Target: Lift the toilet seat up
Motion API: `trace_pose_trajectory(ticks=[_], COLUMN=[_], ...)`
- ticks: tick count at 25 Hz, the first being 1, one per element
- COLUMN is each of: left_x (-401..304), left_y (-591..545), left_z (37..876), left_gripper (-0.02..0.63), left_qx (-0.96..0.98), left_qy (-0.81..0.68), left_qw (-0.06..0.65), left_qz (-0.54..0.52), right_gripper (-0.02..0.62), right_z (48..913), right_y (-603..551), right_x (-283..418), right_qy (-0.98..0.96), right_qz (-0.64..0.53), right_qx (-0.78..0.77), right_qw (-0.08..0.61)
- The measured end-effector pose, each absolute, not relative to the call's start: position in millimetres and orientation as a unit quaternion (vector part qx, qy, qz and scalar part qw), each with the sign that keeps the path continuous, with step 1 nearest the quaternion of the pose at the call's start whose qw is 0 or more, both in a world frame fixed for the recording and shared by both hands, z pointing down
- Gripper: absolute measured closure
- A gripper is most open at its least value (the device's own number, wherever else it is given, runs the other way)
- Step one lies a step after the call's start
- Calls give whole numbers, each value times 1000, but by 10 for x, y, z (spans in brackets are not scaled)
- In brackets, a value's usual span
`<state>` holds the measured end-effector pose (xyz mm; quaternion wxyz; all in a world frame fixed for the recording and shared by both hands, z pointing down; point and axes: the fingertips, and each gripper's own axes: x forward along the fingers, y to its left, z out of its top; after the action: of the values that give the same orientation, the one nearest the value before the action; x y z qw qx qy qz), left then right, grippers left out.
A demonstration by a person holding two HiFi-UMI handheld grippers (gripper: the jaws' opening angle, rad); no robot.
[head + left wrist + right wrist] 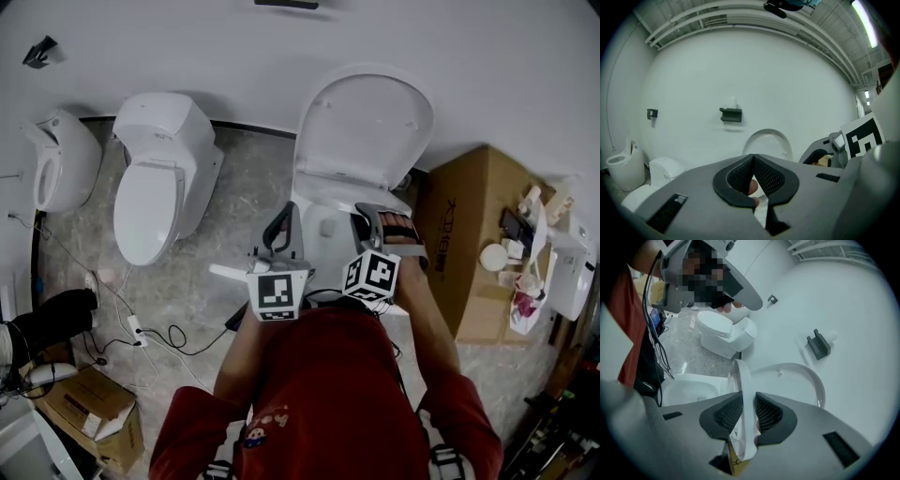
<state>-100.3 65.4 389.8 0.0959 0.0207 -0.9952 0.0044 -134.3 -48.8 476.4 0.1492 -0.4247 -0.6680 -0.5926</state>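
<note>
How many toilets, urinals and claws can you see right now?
Toilets: 2
Urinal-like fixture: 1
Claws: 2 (left claw shut, right claw on the toilet seat)
Total: 5

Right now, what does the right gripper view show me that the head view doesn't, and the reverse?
Only the right gripper view: the right claw shut on the edge of the lifted toilet seat; in the head view the hand and marker cube cover that grip. Only the head view: the cardboard box beside the toilet and a third white fixture at far left. Both: the raised lid and the neighbouring closed toilet.
</note>
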Motion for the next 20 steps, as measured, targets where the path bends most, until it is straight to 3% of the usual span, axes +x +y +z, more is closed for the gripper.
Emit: trace_pose_trajectory(ticks=[20], left_x=[-1129], left_y=[641], left_z=[3630], left_gripper=[597], left_qx=[4], left_qy=[-997], left_qw=[69], left_qz=[17], right_gripper=[519], right_z=[4610], right_y=[-430], right_x=[-1971], right_qy=[-667], right_qz=[-615], right_qx=[-405], right_qw=[112])
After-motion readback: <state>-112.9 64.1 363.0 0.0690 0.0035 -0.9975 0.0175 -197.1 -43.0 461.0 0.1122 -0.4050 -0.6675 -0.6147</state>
